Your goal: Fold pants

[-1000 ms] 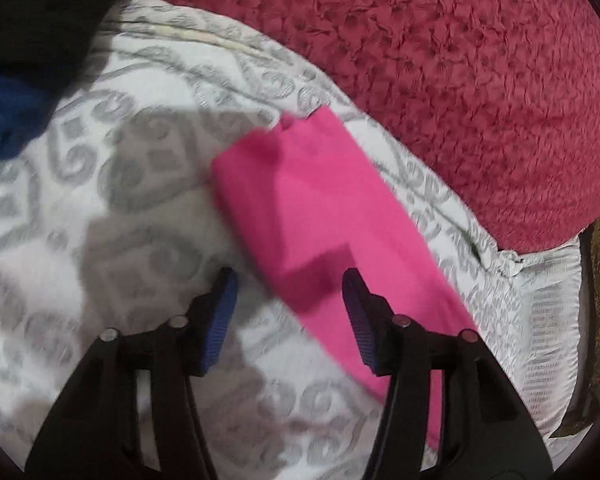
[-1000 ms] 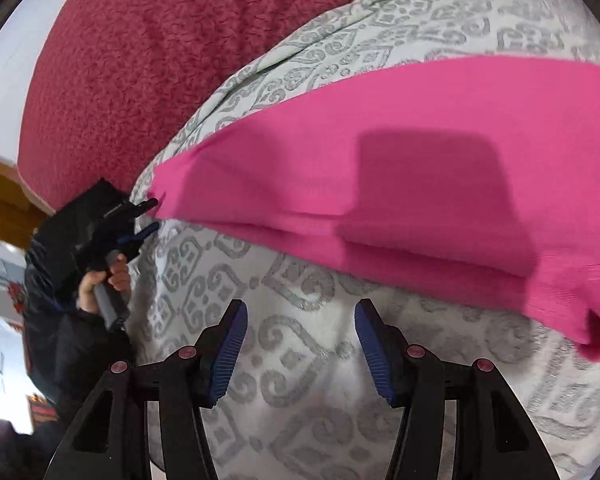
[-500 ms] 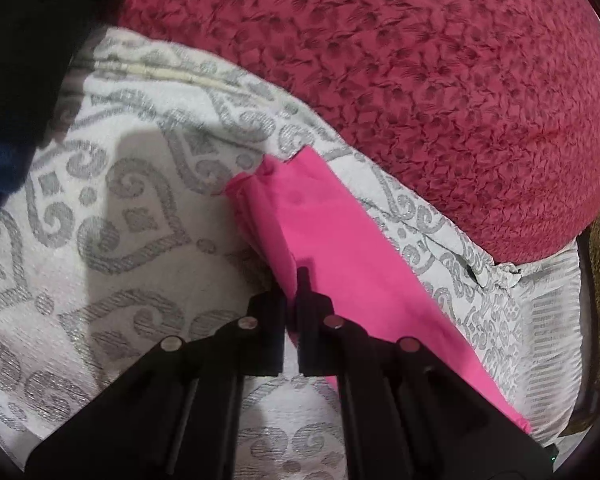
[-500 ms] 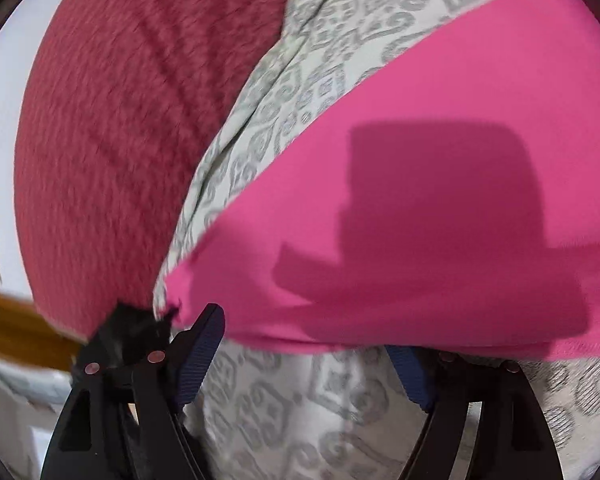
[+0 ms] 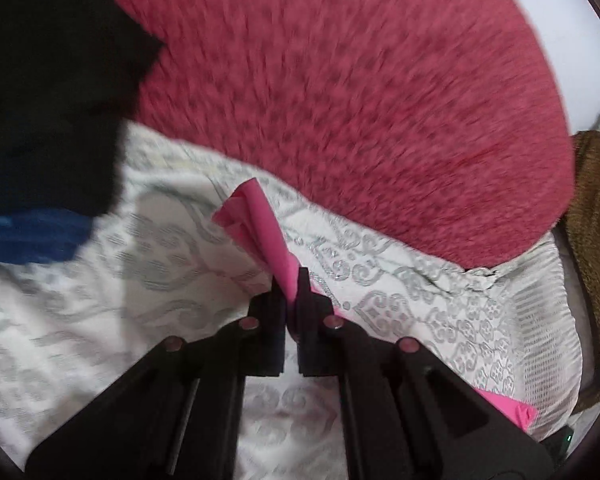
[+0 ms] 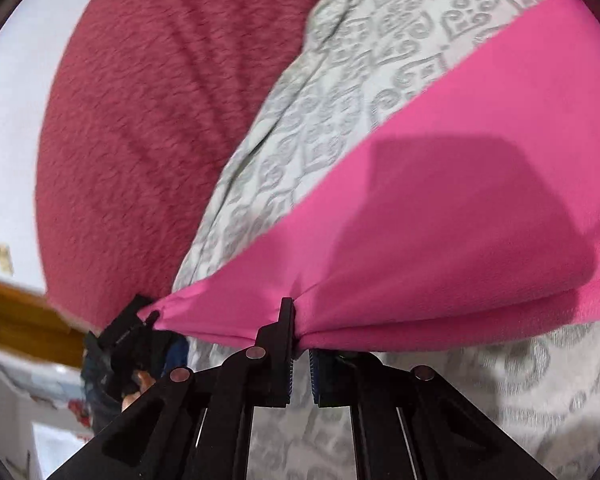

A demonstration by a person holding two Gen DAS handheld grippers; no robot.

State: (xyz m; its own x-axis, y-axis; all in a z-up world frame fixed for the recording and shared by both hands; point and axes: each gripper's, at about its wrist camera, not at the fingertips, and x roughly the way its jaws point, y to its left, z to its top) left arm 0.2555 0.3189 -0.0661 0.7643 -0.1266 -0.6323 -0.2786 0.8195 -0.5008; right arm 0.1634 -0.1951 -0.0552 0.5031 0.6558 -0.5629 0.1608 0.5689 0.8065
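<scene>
- Our left gripper [image 5: 291, 280] is clenched on the end of the pink pants [image 5: 260, 226], our right gripper [image 6: 299, 320] on their near edge.
- Soft and light, they sag between grips; hemmed edges hold best.
- They stretch across the patterned bed [image 6: 340, 92].

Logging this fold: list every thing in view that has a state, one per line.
pink pants: pinched along one edge by both grippers, lifted taut
left gripper: shut on the pants
right gripper: shut on the pants
patterned bedspread: spread under the pants, rumpled
</scene>
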